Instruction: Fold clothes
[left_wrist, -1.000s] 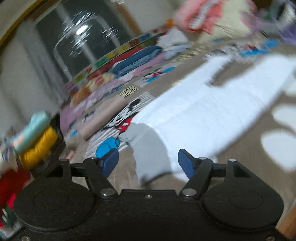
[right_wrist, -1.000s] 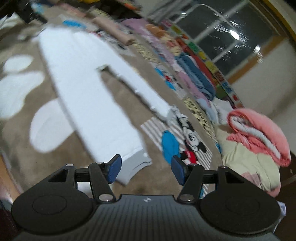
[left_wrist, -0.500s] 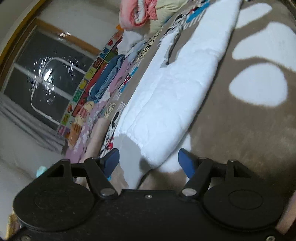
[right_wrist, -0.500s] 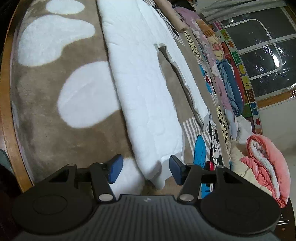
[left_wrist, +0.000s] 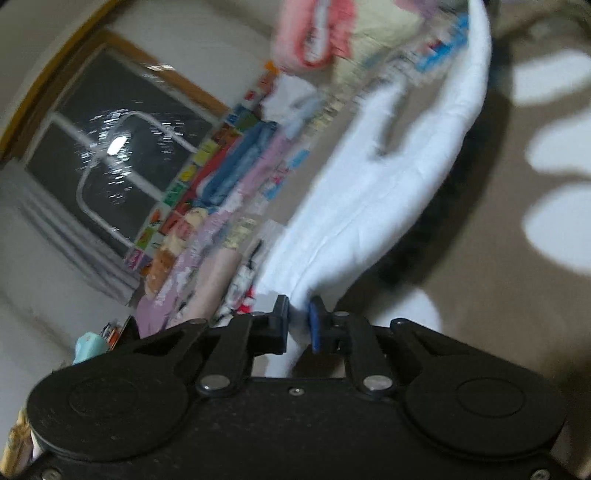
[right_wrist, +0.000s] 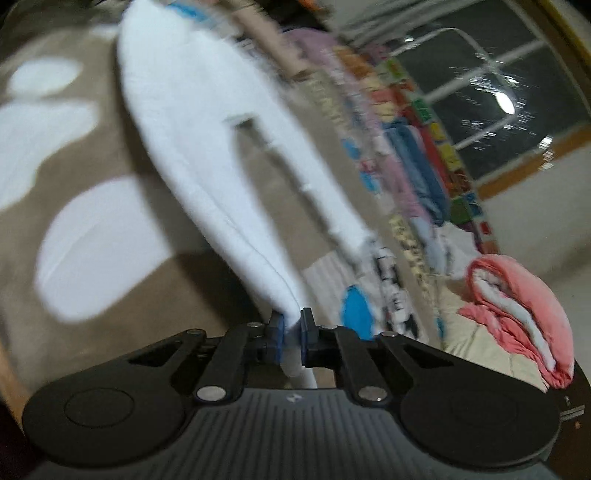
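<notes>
A long white garment (left_wrist: 373, 199) stretches over a brown blanket with white patches (left_wrist: 517, 229). My left gripper (left_wrist: 298, 325) is shut on one end of it, and the cloth rises off the blanket from the blue pads. In the right wrist view the same white garment (right_wrist: 207, 147) runs away from me, and my right gripper (right_wrist: 290, 338) is shut on its other end, also lifted. A sleeve-like strip (right_wrist: 325, 192) hangs beside the main body. Both views are blurred by motion.
The brown blanket (right_wrist: 92, 177) lies under the garment. Folded clothes and a Mickey Mouse cloth (right_wrist: 388, 280) line the far side. A pink and cream bundle (right_wrist: 517, 306) sits at the right. A dark window (left_wrist: 110, 166) is behind.
Both grippers, open half a second ago over the garment's ends, have shut on the cloth and lifted it off the blanket.
</notes>
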